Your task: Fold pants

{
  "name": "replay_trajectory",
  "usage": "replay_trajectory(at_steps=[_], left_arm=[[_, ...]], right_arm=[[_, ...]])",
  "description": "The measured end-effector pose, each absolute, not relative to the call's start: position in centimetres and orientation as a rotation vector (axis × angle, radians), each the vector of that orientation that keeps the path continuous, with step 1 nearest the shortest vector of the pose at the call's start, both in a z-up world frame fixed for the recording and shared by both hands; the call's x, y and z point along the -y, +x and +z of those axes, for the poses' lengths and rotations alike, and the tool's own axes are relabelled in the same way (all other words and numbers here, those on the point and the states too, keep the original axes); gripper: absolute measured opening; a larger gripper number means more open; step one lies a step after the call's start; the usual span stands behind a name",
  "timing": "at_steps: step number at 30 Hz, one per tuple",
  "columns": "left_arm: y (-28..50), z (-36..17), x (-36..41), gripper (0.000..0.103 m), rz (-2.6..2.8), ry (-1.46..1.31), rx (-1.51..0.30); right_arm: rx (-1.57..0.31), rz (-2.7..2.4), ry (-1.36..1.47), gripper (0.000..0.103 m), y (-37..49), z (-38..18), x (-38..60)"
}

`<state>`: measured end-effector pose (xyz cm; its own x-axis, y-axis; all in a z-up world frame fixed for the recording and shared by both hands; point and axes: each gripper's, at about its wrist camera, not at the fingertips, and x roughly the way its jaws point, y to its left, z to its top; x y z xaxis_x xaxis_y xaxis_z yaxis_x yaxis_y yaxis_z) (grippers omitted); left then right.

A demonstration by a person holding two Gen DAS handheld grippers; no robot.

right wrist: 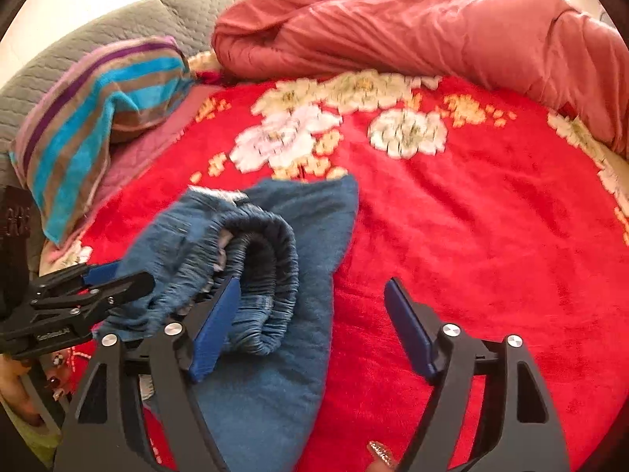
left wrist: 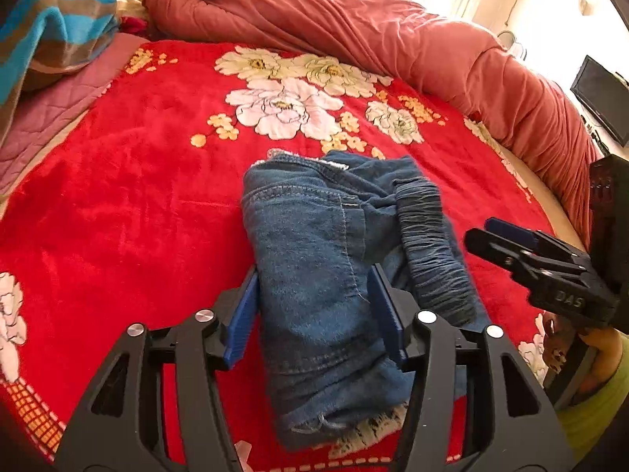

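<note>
The jeans [left wrist: 314, 275] lie folded in a bundle on the red blanket [left wrist: 137, 216], near its front edge. The gathered waistband [left wrist: 432, 251] sits on top along the bundle's right side, and a frayed hem [left wrist: 377, 428] pokes out at the near end. The right wrist view is blurred, so the folds there are hard to make out, and the bundle's near end is hidden behind the gripper bodies in both views.

Behind the blanket a rolled pink quilt [left wrist: 393, 35] runs along the far side. A striped towel [left wrist: 51, 27] is heaped at the far left, cut off by the frame edge. A dark screen [left wrist: 601, 98] shows at the far right.

The left gripper [left wrist: 314, 310] points down over the jeans, its jaws apart, straddling the bundle, its pads [left wrist: 241, 314] not visibly pinching it. The right gripper [right wrist: 310, 330] is spread wide, holding nothing: its left pad [right wrist: 214, 326] lies beside the waistband, the other over bare blanket. A fingernail [right wrist: 380, 452] shows at the bottom edge.
</note>
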<state>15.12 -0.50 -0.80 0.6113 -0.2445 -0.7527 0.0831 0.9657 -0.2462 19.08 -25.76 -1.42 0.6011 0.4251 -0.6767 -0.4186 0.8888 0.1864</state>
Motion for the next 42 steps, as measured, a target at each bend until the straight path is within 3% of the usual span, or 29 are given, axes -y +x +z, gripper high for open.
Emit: replay_trajectory(at_steps=[2,8,10,23,42], left_arm=[[14.5,-0.2,0.5,0.053,-0.187,-0.195,-0.881],[11.3,2.4,0.7,0.094,-0.151,-0.167,-0.804],[10.2,3.1,0.7,0.093,-0.14,-0.157,-0.781],[2.5,4.4,1.3,0.094,-0.119,-0.138,-0.74],[-1.5,1.3,1.5,0.094,-0.087,-0.149,-0.827]], right_arm=[[-0.747,0.486,0.014,0.092,18.1,-0.4,26.1],[-0.645,0.489,0.033,0.094,14.5,2.5,27.3],[-0.615,0.487,0.027,0.098,13.2,3.2,27.6],[-0.543,0.464,-0.013,0.098,5.7,4.5,29.2],[-0.65,0.397,-0.038,0.099,1.5,-0.8,28.3]])
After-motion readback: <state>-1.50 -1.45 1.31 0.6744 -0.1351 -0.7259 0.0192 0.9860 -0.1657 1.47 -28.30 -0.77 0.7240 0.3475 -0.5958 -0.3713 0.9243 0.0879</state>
